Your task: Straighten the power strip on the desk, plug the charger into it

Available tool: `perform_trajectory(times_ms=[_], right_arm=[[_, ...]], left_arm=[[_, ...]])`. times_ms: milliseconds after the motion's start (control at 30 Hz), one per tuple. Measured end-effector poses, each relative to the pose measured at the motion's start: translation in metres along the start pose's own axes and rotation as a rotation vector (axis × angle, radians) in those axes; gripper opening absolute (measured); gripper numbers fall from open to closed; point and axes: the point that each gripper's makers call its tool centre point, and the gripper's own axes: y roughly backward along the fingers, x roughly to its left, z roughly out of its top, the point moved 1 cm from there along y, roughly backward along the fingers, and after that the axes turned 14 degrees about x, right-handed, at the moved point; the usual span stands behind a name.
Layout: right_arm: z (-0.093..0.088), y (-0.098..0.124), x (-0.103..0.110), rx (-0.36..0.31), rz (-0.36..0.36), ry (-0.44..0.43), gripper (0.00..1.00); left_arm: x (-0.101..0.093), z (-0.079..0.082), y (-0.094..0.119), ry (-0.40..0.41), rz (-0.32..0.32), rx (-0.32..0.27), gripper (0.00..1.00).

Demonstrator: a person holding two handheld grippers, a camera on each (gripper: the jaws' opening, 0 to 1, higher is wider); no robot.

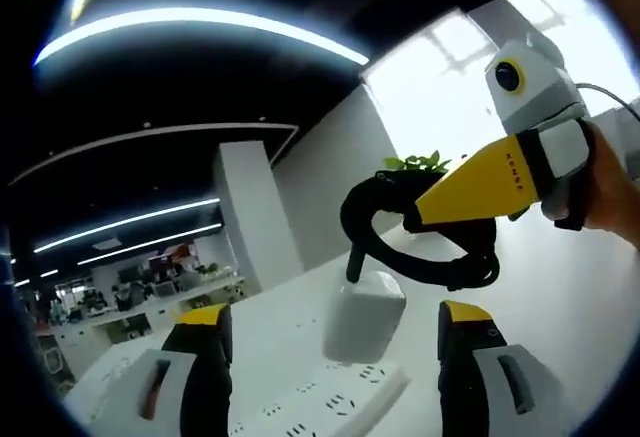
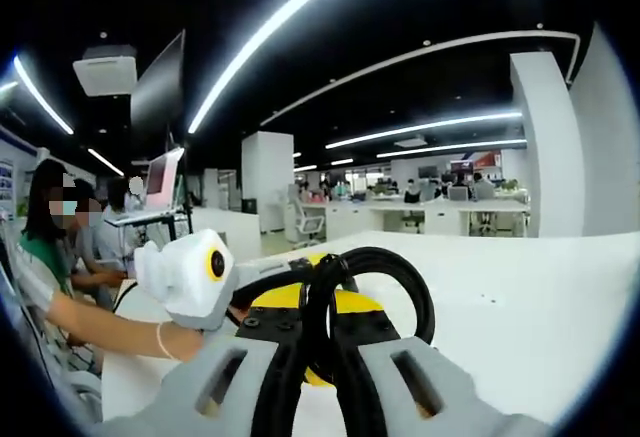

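A white power strip (image 1: 330,404) lies on the white desk (image 1: 570,307), between the jaws of my left gripper (image 1: 335,309), which is open. The white charger block (image 1: 365,317) stands upright at the strip's far end; its prongs are hidden. Its black cable (image 1: 372,202) loops up from the block. My right gripper (image 1: 428,213), with yellow jaws, comes in from the right and is shut on that cable. In the right gripper view, my right gripper (image 2: 322,339) pinches the black cable (image 2: 412,282), and the left gripper (image 2: 262,309) sits just beyond, held by a hand (image 2: 172,342).
The desk top (image 2: 520,297) stretches wide to the right. A green plant (image 1: 418,163) stands behind the cable near a bright window. A white pillar (image 1: 252,212) and office desks lie further back. People sit at the left (image 2: 50,247).
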Motion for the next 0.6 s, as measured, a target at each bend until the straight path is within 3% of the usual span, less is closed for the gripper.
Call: perform_trajectory(times_ms=[200,433,600], right_arm=[[-0.0002,-0.0003,0.0001,-0.001,0.002,-0.002,0.06],[-0.0037,-0.0006,-0.0005,0.009,0.005,-0.003,0.06],[-0.005,-0.0008,-0.0024,0.01,0.002,-0.01,0.06]], left_arm=[[0.0009,0.0012,-0.0007,0.007,0.002,-0.007,0.78],[0.001,-0.001,-0.0023,-0.024,0.01,0.002,0.62],[-0.0007,-0.0027,-0.0028,-0.042,0.011,0.012,0.57]])
